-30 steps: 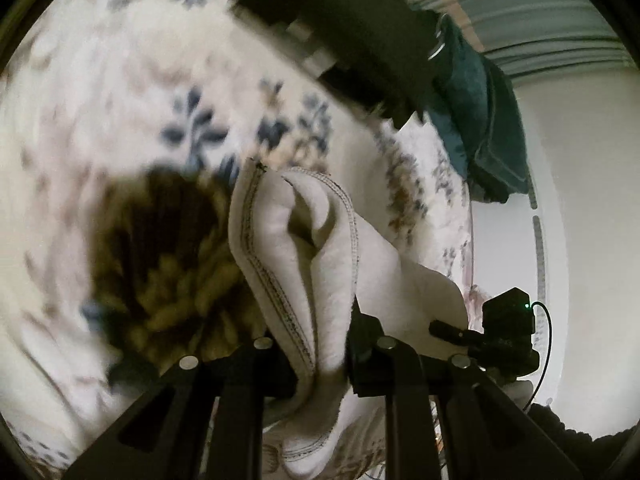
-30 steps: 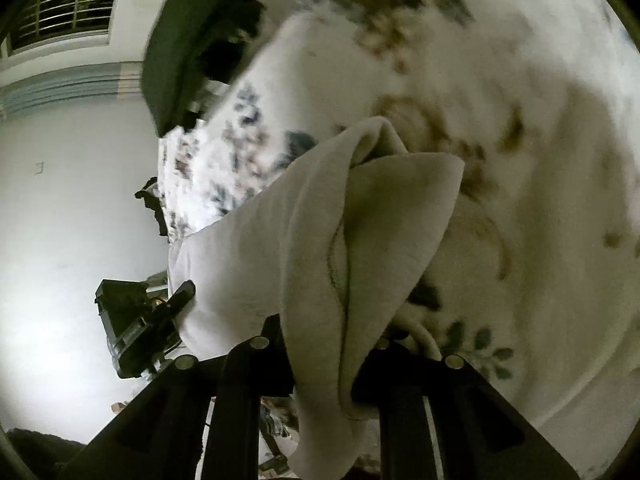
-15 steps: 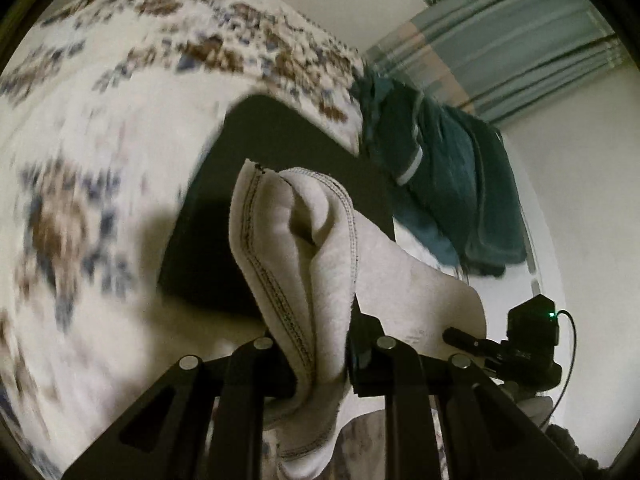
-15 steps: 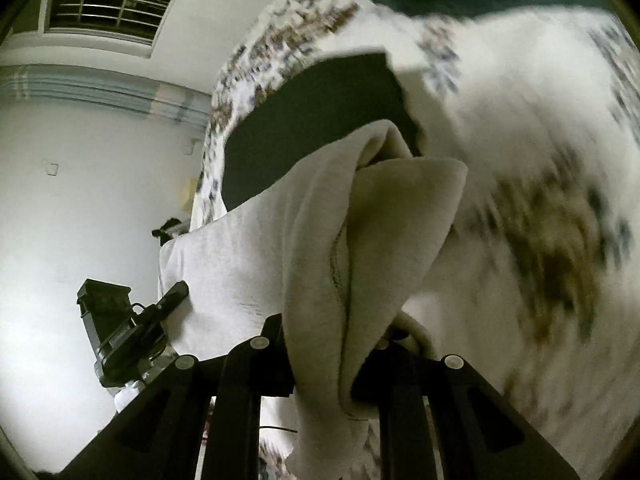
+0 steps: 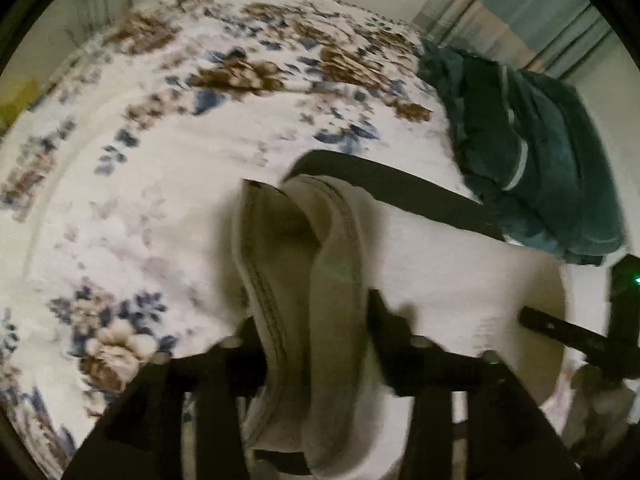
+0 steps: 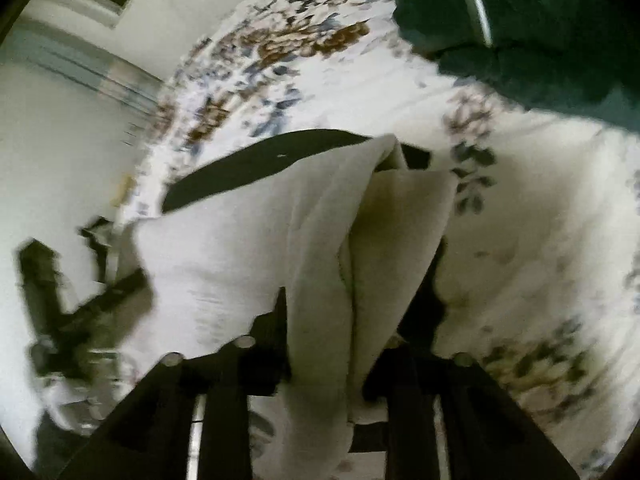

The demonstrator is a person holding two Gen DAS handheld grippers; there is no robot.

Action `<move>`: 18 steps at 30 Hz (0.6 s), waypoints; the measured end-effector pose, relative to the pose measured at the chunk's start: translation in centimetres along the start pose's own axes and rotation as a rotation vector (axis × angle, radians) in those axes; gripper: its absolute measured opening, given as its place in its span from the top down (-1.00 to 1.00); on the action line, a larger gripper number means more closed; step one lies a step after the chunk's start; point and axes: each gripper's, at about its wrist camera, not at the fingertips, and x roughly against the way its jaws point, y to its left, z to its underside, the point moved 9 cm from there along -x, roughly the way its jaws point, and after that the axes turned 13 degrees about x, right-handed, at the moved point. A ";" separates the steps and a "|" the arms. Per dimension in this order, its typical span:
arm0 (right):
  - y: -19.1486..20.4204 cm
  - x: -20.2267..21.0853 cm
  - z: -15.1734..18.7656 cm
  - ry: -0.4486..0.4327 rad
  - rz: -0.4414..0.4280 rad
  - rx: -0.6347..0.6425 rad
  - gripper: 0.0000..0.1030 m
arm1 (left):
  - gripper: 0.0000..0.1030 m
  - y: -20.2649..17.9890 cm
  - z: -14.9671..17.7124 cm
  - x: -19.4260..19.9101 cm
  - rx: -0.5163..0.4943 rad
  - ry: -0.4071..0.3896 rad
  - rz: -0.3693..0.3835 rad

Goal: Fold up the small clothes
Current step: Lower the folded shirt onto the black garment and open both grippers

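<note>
A small cream-white garment (image 5: 440, 276) with stitched hems hangs stretched between my two grippers above a floral bedspread. My left gripper (image 5: 316, 320) is shut on one bunched edge of it (image 5: 304, 264). My right gripper (image 6: 352, 320) is shut on the other bunched edge (image 6: 384, 240). The cloth spans from each gripper toward the other; the right gripper shows in the left wrist view (image 5: 576, 336), the left one in the right wrist view (image 6: 68, 304). Both views are motion-blurred.
A flat black garment (image 5: 392, 192) lies on the floral bedspread (image 5: 160, 128) just beyond the held cloth, also seen in the right wrist view (image 6: 256, 164). A dark teal pile of cloth (image 5: 520, 152) sits at the far right of the bed. Striped curtains (image 5: 520, 8) hang behind.
Both grippers have swung with the white garment toward the far part of the bed. The black garment and teal pile have come into fuller view. The grips are unchanged.
</note>
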 end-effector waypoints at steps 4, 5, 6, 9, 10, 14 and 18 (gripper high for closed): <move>-0.4 0.3 1.2 0.012 0.207 0.054 -0.52 | -0.55 0.9 0.5 0.1 0.002 -0.081 -0.073; -0.5 0.1 1.6 0.027 0.248 0.056 -0.60 | -0.75 1.0 0.8 0.0 0.006 -0.080 -0.082; -0.5 0.1 1.9 0.033 0.274 0.058 -0.74 | -0.96 1.1 1.0 -0.1 0.004 -0.076 -0.098; -0.5 0.8 2.6 0.030 0.379 0.084 -0.99 | -0.98 0.9 2.2 0.1 -0.020 -0.084 -0.156; -0.3 1.3 2.8 0.022 0.403 0.090 -0.99 | -0.98 0.8 2.6 0.4 -0.029 -0.095 -0.175; 0.6 3.5 3.7 -0.012 0.486 0.121 -0.99 | -0.98 0.2 3.9 2.1 -0.058 -0.148 -0.241; 2.0 6.0 5.4 -0.023 0.487 0.126 -0.99 | -0.98 -0.8 5.8 4.6 -0.072 -0.162 -0.269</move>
